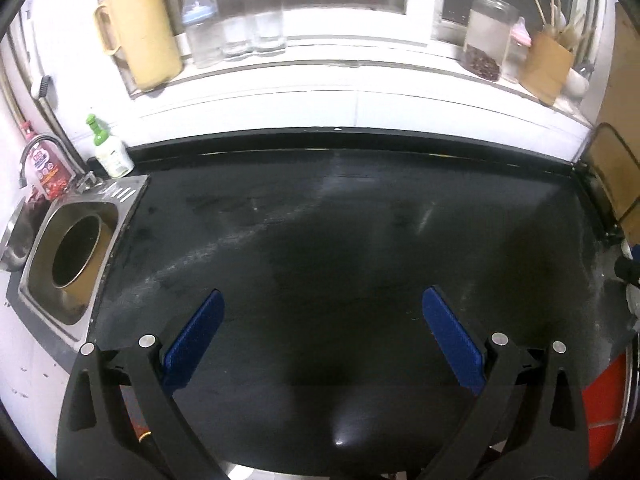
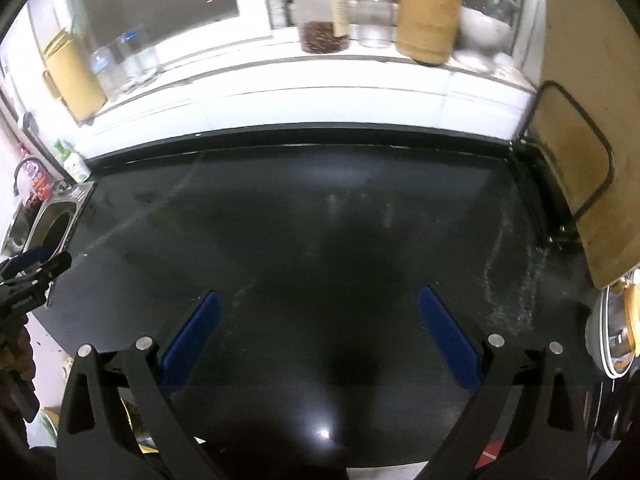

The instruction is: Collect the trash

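My left gripper [image 1: 322,300] hangs open over the black countertop [image 1: 340,220], its blue pads [image 1: 196,336] wide apart with nothing between them. My right gripper [image 2: 318,302] is likewise open above the same black countertop [image 2: 300,208], blue pads [image 2: 448,340] spread and empty. The left gripper [image 2: 44,258] also shows at the left edge of the right wrist view, held by a hand. No loose trash shows on the counter in either view. A whitish powdery smear [image 2: 512,280] marks the counter at the right.
A steel sink [image 1: 116,196] with a round pot [image 1: 76,256] sits at the left, a green-capped bottle [image 1: 110,150] behind it. The windowsill holds a yellow jug [image 1: 144,28], clear bottles [image 1: 236,20] and a jar [image 2: 324,8]. A cutting board [image 2: 588,152] leans at the right.
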`<action>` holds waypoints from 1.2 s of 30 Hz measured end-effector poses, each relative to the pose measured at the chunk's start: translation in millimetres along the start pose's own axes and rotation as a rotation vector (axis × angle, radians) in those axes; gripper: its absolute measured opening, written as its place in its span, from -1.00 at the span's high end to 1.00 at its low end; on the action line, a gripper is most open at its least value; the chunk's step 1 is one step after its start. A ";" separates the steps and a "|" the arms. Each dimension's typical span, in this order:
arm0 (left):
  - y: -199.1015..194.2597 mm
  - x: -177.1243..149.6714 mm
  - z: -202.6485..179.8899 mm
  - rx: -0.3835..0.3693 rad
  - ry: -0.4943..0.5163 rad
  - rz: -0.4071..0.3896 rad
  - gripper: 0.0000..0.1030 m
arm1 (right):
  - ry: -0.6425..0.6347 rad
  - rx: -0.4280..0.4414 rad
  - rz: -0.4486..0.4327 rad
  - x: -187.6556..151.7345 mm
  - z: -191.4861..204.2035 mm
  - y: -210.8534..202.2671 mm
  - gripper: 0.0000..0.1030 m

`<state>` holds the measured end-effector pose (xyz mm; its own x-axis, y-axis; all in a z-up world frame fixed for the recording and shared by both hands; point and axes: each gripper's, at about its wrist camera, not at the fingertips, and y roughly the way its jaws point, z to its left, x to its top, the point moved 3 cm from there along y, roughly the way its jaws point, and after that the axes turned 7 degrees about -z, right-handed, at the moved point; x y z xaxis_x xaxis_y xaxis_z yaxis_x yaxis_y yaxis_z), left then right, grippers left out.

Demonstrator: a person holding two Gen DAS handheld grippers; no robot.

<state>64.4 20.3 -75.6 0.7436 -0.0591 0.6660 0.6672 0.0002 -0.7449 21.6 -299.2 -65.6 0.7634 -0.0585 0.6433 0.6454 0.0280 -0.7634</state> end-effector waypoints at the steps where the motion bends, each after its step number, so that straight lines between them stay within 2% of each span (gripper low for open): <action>1: 0.0 0.2 -0.5 0.001 0.000 0.001 -0.87 | 0.003 -0.002 0.003 0.9 -1.6 2.6 -0.86; 9: 2.2 0.8 -10.4 0.022 -0.006 0.014 -0.87 | 0.012 0.003 0.013 -0.5 -9.7 5.6 -0.86; 36: 4.2 1.6 -2.7 0.041 -0.009 0.028 -0.87 | 0.013 0.018 0.031 0.2 -2.5 12.9 -0.86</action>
<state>68.2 17.5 -77.8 0.7621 -0.0494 0.6456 0.6474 0.0422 -0.7610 30.0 -301.3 -75.5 0.7827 -0.0704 0.6184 0.6218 0.0481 -0.7817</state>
